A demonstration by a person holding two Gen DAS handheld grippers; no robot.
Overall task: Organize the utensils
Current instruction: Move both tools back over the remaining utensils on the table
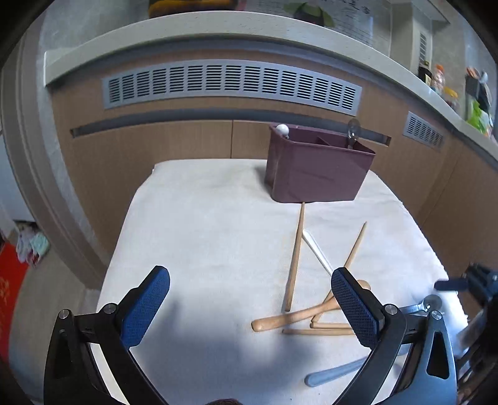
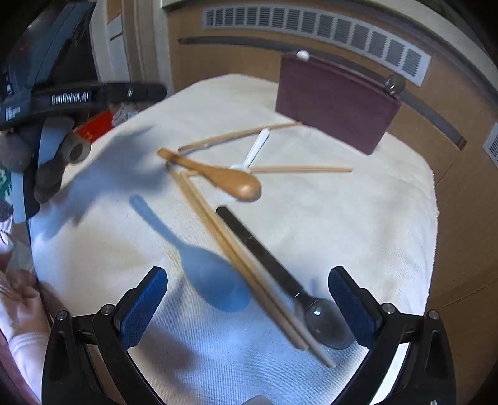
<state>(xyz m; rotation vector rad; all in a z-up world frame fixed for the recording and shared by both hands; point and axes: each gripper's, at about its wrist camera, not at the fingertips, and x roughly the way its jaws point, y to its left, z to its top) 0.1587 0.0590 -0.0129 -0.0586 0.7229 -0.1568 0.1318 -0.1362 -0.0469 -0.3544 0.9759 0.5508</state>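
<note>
A maroon utensil holder (image 1: 317,168) stands at the table's far side, with a white-tipped utensil (image 1: 282,129) and a metal spoon (image 1: 353,129) in it; it also shows in the right wrist view (image 2: 336,99). Loose on the white cloth lie wooden chopsticks (image 2: 224,236), a wooden spoon (image 2: 224,177), a white plastic spoon (image 2: 255,149), a blue spoon (image 2: 205,268) and a black-handled metal spoon (image 2: 274,268). My left gripper (image 1: 250,303) is open and empty, above the cloth left of the pile. My right gripper (image 2: 247,307) is open and empty, low over the blue spoon, chopsticks and metal spoon.
The white cloth (image 1: 202,224) covers a small table against a wooden panel wall with grey vents (image 1: 230,82). A pale counter ledge (image 1: 218,28) runs above. The floor drops off left of the table (image 1: 56,280).
</note>
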